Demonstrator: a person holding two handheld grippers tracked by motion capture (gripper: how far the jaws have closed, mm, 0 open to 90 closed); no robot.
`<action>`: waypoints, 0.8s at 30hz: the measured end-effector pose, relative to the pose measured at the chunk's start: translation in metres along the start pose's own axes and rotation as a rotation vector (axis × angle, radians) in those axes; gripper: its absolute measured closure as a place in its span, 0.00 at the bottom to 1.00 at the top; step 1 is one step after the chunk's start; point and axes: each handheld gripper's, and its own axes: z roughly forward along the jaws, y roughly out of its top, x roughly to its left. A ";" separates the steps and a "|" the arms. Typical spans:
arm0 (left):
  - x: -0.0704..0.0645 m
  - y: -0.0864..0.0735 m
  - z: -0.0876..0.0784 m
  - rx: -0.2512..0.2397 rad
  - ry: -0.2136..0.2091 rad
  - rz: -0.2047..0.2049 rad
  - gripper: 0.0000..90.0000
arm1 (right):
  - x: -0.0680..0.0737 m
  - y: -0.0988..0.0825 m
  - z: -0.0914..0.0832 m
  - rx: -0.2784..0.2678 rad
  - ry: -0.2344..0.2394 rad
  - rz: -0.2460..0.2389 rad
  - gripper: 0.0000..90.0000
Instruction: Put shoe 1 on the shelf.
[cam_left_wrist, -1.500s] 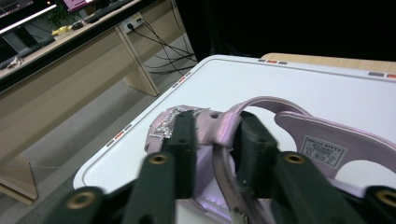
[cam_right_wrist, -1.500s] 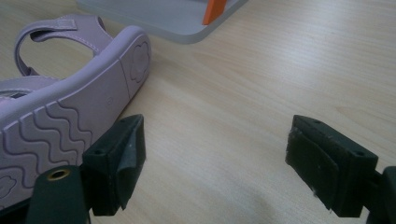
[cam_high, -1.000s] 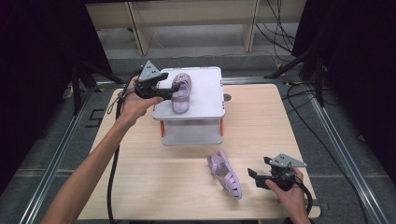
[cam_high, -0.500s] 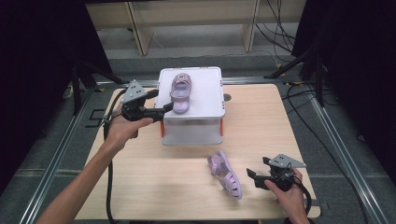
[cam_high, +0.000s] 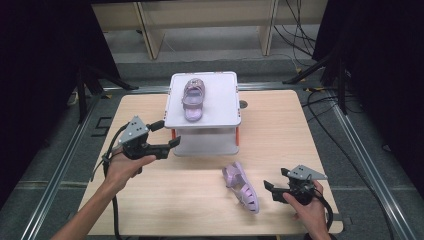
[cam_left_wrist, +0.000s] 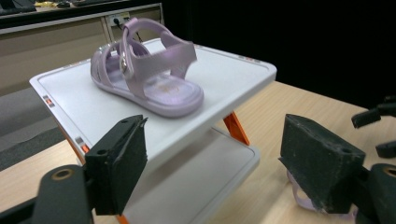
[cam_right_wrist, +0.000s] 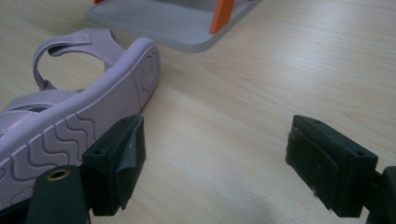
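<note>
High view records a wooden table (cam_high: 300, 130) carrying a white two-tier rack (cam_high: 220, 107) with orange legs, placed toward the far centre. One lilac sandal (cam_high: 192, 99) sits upright on the rack's top shelf, toe toward the person. A second lilac sandal (cam_high: 242, 186) lies tipped on its side on the table in front of the rack, its sole facing the right gripper (cam_high: 276, 189). The left gripper (cam_high: 165, 136), held in the person's left hand (cam_high: 125, 162), now hangs at the rack's left front corner, clear of the top shelf; one second ago it was over the shelf at the sandal, and half a second ago it was already drawn back to the rack's left edge. Its jaws stand spread with nothing between them, as the left gripper view confirms, with the shelved sandal (cam_left_wrist: 144, 70) well beyond the pads. The sandal on the shelf has stayed where it was set. The right gripper, in the person's right hand (cam_high: 310, 212), has not shifted across the three frames: it rests near the table's front right, just beside the fallen sandal. Right gripper view shows its jaws wide apart and empty, the left pad close against the wavy-treaded sole (cam_right_wrist: 70, 130); contact cannot be confirmed.
</note>
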 end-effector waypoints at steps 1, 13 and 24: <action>-0.001 -0.004 -0.002 0.018 0.000 -0.001 0.22 | 0.001 0.000 0.001 0.001 0.002 -0.004 0.22; -0.007 -0.054 -0.016 0.035 -0.041 -0.043 0.17 | 0.004 0.002 -0.001 -0.023 0.013 0.009 0.22; -0.014 -0.082 -0.038 0.051 -0.022 -0.044 0.17 | 0.000 0.001 -0.001 -0.028 0.018 0.000 0.22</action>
